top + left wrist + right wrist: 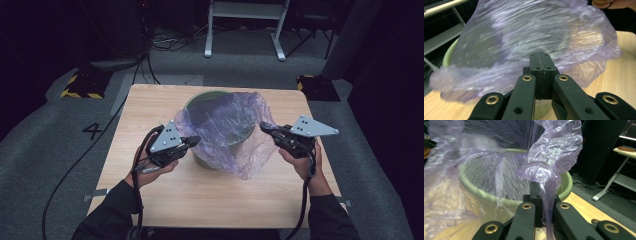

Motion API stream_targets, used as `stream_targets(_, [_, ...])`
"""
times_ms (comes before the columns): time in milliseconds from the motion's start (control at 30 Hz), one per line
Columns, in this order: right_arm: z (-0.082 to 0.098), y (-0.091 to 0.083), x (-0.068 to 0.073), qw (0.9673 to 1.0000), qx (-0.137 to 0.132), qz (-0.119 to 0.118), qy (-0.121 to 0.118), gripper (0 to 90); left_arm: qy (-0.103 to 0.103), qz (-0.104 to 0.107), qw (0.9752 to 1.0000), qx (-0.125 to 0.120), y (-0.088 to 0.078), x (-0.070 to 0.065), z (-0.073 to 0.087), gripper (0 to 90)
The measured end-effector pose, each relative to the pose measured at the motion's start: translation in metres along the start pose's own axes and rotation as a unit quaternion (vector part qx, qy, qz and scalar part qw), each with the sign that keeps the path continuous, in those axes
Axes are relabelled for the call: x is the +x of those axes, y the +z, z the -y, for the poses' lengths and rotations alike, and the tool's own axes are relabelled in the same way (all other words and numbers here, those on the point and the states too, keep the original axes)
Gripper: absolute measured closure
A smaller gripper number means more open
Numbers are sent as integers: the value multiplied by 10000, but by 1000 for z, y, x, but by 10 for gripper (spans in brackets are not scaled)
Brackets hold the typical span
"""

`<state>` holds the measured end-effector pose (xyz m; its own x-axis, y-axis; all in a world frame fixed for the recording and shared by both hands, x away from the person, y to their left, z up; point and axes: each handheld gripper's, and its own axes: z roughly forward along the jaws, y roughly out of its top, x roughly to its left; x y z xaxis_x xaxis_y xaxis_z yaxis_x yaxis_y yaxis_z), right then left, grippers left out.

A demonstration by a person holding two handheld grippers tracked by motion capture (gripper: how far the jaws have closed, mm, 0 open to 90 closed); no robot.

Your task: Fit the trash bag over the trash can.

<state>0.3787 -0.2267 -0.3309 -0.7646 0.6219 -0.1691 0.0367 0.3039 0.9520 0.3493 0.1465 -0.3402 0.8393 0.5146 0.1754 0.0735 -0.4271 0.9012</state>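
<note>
A pale green bin [204, 161] stands upright in the middle of the wooden table [210, 200]. A thin purple plastic bag [225, 125] is draped over its mouth and spread between my two grippers. My left gripper [196, 140] is at the bin's left side. Its jaws are pressed together at the bag's [536, 30] lower edge, in front of the bin's rim [449, 53]. My right gripper [264, 126] is at the bin's right side, shut on a bunched strip of the bag [554, 152] that runs down between its jaws above the rim [486, 195].
The front half of the table is bare wood. On the grey floor behind it stand a white desk frame [245, 25] and two yellow-and-black striped bases [82, 85] [317, 85], with loose cables. A painted 4 [92, 131] marks the floor on the left.
</note>
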Motion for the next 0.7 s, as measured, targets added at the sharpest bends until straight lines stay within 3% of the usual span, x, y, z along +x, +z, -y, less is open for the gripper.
stream_targets(167, [10, 6, -6, 9998, 78, 59, 157, 898, -35, -106, 9999, -19, -5, 8, 13, 899])
stream_targets(467, [27, 17, -19, 9985, 171, 247, 455, 893, -336, -242, 9991, 56, -2, 29, 39, 900])
stream_targets(533, [29, 20, -21, 9983, 214, 346, 419, 893, -400, -317, 9987, 83, -1, 35, 45, 900])
stream_targets(700, [40, 26, -32, 9957, 213, 598, 679, 894, -566, -462, 9972, 151, 2, 47, 54, 899])
